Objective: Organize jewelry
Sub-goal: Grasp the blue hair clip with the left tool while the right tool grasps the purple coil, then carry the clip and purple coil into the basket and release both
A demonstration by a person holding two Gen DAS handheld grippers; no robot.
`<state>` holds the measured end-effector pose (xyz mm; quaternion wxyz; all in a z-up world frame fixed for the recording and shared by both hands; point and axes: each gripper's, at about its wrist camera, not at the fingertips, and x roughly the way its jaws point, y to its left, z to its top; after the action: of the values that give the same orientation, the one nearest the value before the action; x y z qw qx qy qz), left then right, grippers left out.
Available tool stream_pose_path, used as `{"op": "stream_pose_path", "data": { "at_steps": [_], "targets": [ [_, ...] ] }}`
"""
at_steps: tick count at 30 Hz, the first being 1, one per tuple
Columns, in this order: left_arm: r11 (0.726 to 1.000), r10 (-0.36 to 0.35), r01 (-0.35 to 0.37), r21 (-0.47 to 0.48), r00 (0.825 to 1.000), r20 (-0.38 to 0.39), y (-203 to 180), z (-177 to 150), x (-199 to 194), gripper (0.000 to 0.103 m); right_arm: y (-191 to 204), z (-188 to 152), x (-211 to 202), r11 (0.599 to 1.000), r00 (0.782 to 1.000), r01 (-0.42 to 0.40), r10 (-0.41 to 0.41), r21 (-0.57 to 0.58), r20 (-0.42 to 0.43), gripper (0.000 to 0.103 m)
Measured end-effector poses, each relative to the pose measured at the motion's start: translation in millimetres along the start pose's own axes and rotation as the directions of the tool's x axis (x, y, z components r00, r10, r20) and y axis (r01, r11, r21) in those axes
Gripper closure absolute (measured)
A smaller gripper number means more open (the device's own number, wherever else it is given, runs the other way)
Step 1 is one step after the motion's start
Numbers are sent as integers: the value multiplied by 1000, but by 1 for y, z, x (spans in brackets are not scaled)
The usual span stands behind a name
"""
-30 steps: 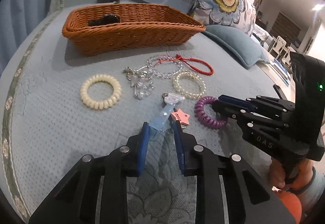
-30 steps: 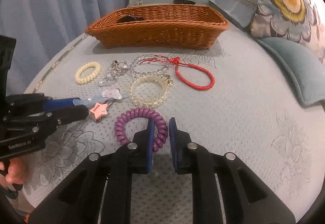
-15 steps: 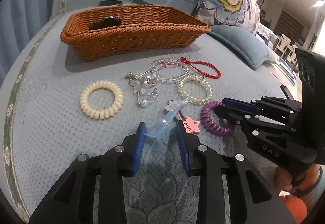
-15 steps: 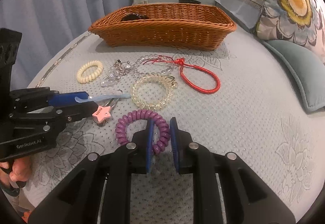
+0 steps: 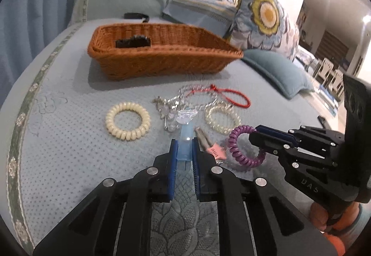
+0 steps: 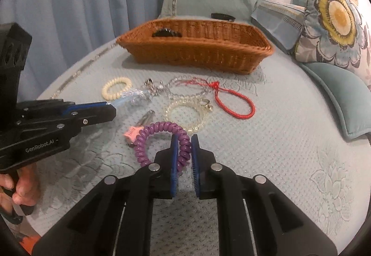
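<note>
The pale blue hair clip (image 5: 185,140) is lifted off the bed (image 5: 69,140), its long axis running straight out from the left tool (image 5: 184,151), clear bow end forward toward the wicker basket (image 5: 162,59). That tool's blue pads are narrowed onto the clip's rear end. The right tool (image 6: 184,149) is clamped on the purple coil hair tie (image 6: 160,140), raised beside the pink star clip (image 6: 132,134).

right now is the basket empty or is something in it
Not empty: one dark hair clip lies inside the basket, near its back wall.
</note>
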<state>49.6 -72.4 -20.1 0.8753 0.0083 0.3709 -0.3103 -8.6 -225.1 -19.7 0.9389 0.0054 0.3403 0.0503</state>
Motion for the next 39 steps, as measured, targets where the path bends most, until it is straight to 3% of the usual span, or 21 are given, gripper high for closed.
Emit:
{"op": "stream_pose_path", "data": {
  "at_steps": [10,17,22,26,31,39],
  "targets": [
    [1000,-12,12,3,994,106,-5,26,-24,93,-13,34,-23,999,993,31,-35,38,113,94],
    [1000,-3,5,-15,985,173,7,84,-19,93,-40,91,-11,997,981,48,-60,67,185,94],
    [999,25,-21,-24,981,192,17,125,8,93,-59,128,14,994,975,71,-87,83,205,94],
    [999,16,-7,-46,980,197,24,145,27,93,-73,155,38,993,977,71,-88,94,195,94],
    [999,21,-16,-37,988,154,25,158,60,93,-87,179,77,992,991,65,-78,110,109,94],
    [997,77,-75,-16,993,90,25,155,99,93,-89,178,122,992,998,66,-66,108,-10,94]
  ]
}}
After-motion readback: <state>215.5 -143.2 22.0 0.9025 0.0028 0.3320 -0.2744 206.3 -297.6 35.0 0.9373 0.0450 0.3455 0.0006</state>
